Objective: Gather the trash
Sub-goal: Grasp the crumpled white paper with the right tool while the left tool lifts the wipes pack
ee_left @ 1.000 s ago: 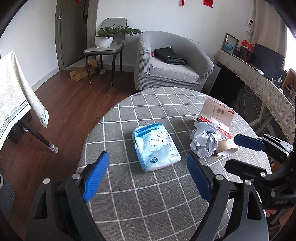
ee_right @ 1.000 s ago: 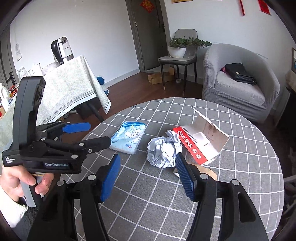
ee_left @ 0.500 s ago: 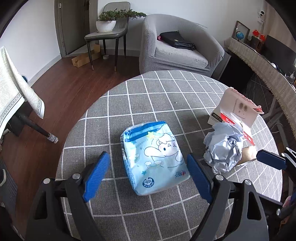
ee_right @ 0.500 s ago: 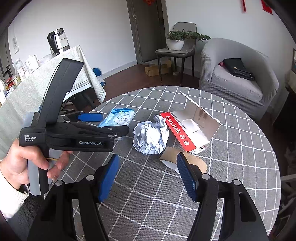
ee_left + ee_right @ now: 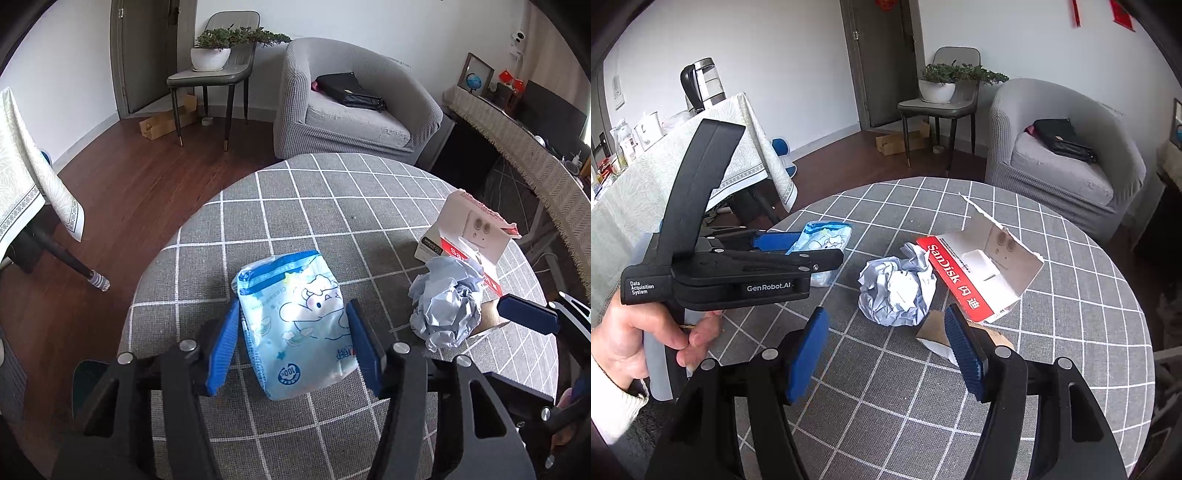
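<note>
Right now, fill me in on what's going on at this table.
A person is collecting trash with handheld tongs. The left tongs straddle the blue tissue pack, pads at its sides, apparently just closing on it. The right tongs hang open near the crumpled paper ball, holding nothing. A torn SanDisk box and cardboard scrap lie on the checked table.

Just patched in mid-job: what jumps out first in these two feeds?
The left tongs straddle a pale blue tissue pack at the near edge of the grey checked table, blue pads at its sides. To its right lie a crumpled paper ball and a torn red SanDisk box, ahead of the open right tongs.
</note>
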`<control>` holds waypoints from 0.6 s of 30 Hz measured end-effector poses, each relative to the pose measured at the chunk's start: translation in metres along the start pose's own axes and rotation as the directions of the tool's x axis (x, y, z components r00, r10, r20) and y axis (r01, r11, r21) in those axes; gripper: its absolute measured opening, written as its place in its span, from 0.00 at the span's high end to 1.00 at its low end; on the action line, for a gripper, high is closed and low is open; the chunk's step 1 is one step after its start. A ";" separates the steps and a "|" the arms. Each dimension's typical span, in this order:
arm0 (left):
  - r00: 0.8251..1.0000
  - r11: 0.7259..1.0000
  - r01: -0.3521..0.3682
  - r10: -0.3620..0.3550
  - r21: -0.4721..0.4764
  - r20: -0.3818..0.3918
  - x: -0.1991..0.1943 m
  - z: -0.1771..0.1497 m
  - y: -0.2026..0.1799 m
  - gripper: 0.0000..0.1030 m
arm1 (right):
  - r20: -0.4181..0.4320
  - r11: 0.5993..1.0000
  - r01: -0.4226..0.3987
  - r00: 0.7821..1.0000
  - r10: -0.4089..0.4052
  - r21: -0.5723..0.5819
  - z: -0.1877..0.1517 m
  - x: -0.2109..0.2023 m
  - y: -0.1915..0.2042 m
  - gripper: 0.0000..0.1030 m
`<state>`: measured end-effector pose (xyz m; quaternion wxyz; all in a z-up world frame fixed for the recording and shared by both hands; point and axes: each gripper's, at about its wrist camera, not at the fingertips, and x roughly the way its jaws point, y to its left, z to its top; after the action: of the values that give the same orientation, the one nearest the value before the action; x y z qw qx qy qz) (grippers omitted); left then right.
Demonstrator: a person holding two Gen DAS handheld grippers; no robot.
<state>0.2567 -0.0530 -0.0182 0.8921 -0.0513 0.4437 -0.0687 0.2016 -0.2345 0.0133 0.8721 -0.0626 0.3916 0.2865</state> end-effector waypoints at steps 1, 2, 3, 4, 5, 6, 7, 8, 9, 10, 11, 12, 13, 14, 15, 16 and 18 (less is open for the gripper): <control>1.000 1.000 -0.003 0.003 -0.002 0.004 -0.003 -0.001 0.002 0.42 | -0.003 1.000 -0.001 1.000 0.001 -0.003 0.001 0.002 0.002 0.36; 1.000 1.000 -0.006 0.006 -0.005 0.009 -0.006 -0.002 0.005 0.42 | -0.007 1.000 0.003 1.000 -0.003 -0.006 0.002 0.004 0.003 0.36; 1.000 1.000 -0.006 0.006 -0.007 0.014 -0.010 -0.004 0.007 0.42 | -0.013 1.000 0.012 1.000 -0.012 -0.005 0.002 0.006 0.003 0.36; 1.000 1.000 -0.004 0.004 -0.009 0.020 -0.015 -0.005 0.010 0.42 | -0.016 1.000 0.018 1.000 -0.018 -0.003 0.002 0.008 0.003 0.35; 1.000 1.000 -0.003 0.003 -0.009 0.028 -0.020 -0.008 0.011 0.42 | -0.018 1.000 0.026 1.000 -0.026 0.001 0.002 0.010 0.003 0.35; 0.999 1.000 -0.003 0.004 -0.008 0.037 -0.026 -0.011 0.013 0.42 | -0.019 0.999 0.032 0.999 -0.032 0.004 0.003 0.012 0.002 0.34; 0.999 1.000 -0.002 0.002 -0.005 0.046 -0.032 -0.013 0.014 0.42 | -0.019 0.999 0.036 0.999 -0.035 0.005 0.003 0.013 0.003 0.34; 0.999 1.000 -0.001 0.001 -0.003 0.053 -0.037 -0.015 0.016 0.42 | -0.019 0.999 0.040 0.999 -0.040 0.005 0.003 0.014 0.003 0.34; 0.998 1.000 -0.002 0.002 0.001 0.059 -0.042 -0.017 0.017 0.42 | -0.019 0.999 0.044 0.999 -0.044 0.006 0.003 0.015 0.004 0.34; 0.998 1.000 -0.004 0.004 0.004 0.066 -0.048 -0.019 0.019 0.42 | -0.019 0.999 0.047 0.999 -0.047 0.008 0.004 0.016 0.005 0.34; 0.997 1.000 -0.007 0.007 0.007 0.071 -0.053 -0.020 0.019 0.42 | -0.017 0.999 0.051 0.999 -0.051 0.010 0.005 0.017 0.005 0.34; 0.997 1.000 -0.010 0.009 0.011 0.076 -0.058 -0.022 0.020 0.42 | -0.013 0.998 0.057 0.998 -0.057 0.015 0.006 0.018 0.006 0.34; 0.997 1.000 -0.012 0.011 0.014 0.080 -0.062 -0.024 0.022 0.42 | -0.012 0.998 0.061 0.998 -0.060 0.023 0.007 0.019 0.005 0.34; 0.996 1.000 -0.014 0.013 0.016 0.084 -0.067 -0.026 0.023 0.42 | -0.013 0.997 0.065 0.998 -0.064 0.030 0.008 0.020 0.006 0.34; 0.996 1.000 -0.016 0.014 0.019 0.086 -0.071 -0.028 0.025 0.42 | -0.018 0.997 0.074 0.997 -0.074 0.034 0.009 0.022 0.007 0.34; 0.996 1.000 -0.018 0.016 0.023 0.088 -0.075 -0.030 0.026 0.42 | -0.026 0.995 0.091 0.996 -0.090 0.036 0.011 0.025 0.007 0.34; 0.996 0.999 -0.022 0.019 0.033 0.091 -0.084 -0.036 0.029 0.42 | -0.039 0.993 0.112 0.993 -0.111 0.038 0.014 0.030 0.008 0.34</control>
<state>0.1804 -0.0112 0.0215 0.9128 -0.0346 0.4019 -0.0648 0.2221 -0.2100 0.0017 0.8806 -0.0719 0.4091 0.2281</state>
